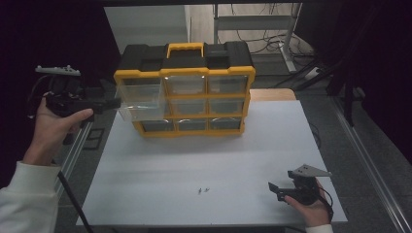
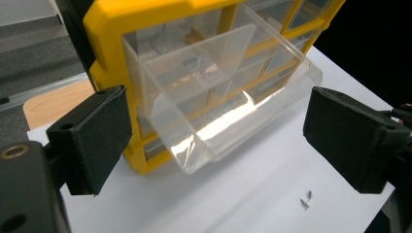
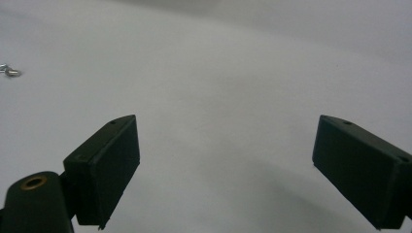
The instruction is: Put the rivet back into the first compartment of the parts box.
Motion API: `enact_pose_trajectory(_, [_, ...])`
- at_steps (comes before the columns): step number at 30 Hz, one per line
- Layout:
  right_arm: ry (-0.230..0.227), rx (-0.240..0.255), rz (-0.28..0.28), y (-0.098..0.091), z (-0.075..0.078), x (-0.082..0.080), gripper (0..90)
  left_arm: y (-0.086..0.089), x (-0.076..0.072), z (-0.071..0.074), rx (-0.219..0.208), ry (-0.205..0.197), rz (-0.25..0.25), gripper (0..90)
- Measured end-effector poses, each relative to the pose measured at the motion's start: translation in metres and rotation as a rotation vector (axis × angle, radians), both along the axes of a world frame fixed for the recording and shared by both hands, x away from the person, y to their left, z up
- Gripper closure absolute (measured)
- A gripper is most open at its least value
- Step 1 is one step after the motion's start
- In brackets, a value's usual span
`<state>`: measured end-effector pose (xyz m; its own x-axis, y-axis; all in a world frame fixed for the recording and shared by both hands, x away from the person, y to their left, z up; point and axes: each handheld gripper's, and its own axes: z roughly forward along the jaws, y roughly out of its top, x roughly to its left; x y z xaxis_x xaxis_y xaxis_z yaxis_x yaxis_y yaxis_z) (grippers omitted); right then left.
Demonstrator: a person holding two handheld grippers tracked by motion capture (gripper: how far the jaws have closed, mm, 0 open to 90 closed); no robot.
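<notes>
**benchtinker:** Where are you at with the parts organizer?

**me:** The top-left clear drawer [image 1: 139, 103] is pulled partway out of the yellow organizer [image 1: 184, 94], which stands upright at the far side of the desk [image 1: 214, 160]. My left hand-held gripper [image 1: 115, 103] sits just off the drawer's left front corner, jaws spread wide with nothing between them. In the left gripper view the drawer [image 2: 218, 97] pokes out toward me, tilted a bit, and looks empty as far as I can tell through the glare.

**benchtinker:** And the right one?

**me:** My right hand-held gripper [image 1: 273, 188] rests low near the front right of the desk, jaws also wide and empty. Two tiny screws [image 1: 203, 190] lie on the desk a little to its left, well apart from the organizer.

**benchtinker:** So the screws go in the drawer?

**me:** That's my guess. For the pickup, I'd come down over one screw at a time with the jaws straddling it and close slowly, since something that small will likely skid or flip on the smooth top. I'd also keep the left gripper clear of the drawer front, so a bump doesn't push it back in or tip it.
</notes>
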<state>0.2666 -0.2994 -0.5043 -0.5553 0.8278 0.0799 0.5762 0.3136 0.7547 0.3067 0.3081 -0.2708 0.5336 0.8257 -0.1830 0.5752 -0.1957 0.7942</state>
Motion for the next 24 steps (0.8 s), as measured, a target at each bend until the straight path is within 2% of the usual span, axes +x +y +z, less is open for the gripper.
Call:
enact_pose_trajectory(6, [0.002, -0.004, -0.002, 0.001, 0.000, -0.001, 10.2, 0.006, -0.012, -0.016, 0.011, 0.008, -0.010, 11.1])
enact_pose_trajectory(12, [-0.002, -0.005, -0.001, 0.001, 0.000, -0.001, 10.3, 0.011, -0.019, -0.035, 0.003, 0.025, -0.009, 11.4])
enact_pose_trajectory(19, [-0.006, -0.004, -0.002, 0.001, 0.000, -0.001, 10.3, 0.008, -0.027, -0.058, 0.018, 0.043, -0.018, 11.4])
enact_pose_trajectory(24, [-0.005, -0.005, -0.001, 0.002, 0.000, -0.001, 10.3, 0.001, -0.030, -0.082, 0.023, 0.069, -0.027, 11.7])
